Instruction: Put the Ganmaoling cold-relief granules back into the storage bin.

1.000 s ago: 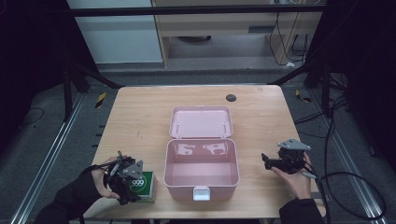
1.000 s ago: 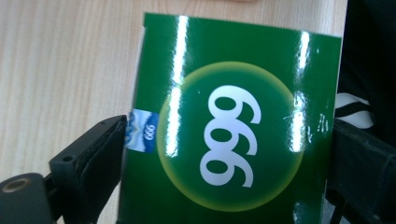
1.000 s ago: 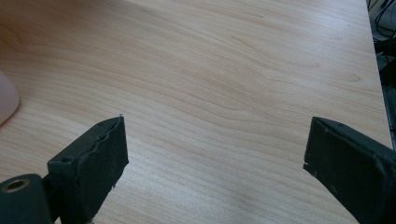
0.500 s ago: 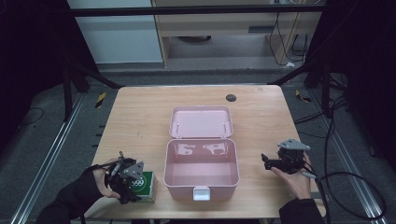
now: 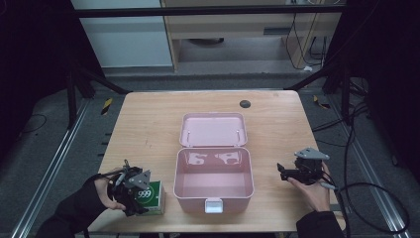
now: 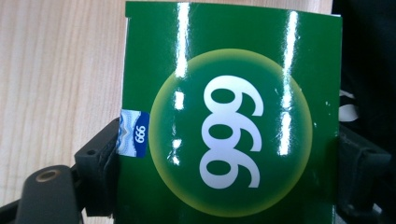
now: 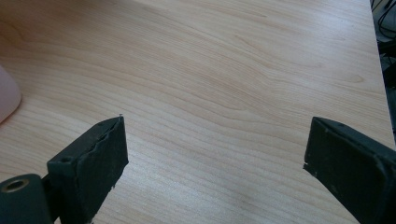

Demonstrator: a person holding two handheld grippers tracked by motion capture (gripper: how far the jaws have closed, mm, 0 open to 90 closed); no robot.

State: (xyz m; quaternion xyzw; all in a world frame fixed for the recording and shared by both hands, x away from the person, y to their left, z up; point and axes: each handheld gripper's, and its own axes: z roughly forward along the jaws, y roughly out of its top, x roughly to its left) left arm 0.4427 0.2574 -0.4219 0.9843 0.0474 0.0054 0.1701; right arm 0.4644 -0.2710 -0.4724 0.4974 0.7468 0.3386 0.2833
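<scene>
green box held at the table's near left, pink case lying open

a wooden table (image 5: 148,124) stood under the high view, with a pink case (image 5: 213,186) at its middle, nearer the person; the case's lid (image 5: 213,129) lay swung back flat behind it, and a white latch (image 5: 213,205) sat on its front wall; the case's inside looked bare; a small dark round spot (image 5: 244,103) marked the table's far side.

at the near left corner the left gripper (image 5: 132,193) was closed on a green box (image 5: 151,197) printed with "999"; the box sat just left of the case; in the left gripper view both black jaws pressed against the green box (image 6: 229,116) from either side, over the wood.

at the right the right gripper (image 5: 283,171) pointed toward the case, apart from it; in the right gripper view the right gripper (image 7: 215,158) had its jaws spread wide with bare wood between them, and a pink edge of the case (image 7: 7,100) showed at the left.
</scene>
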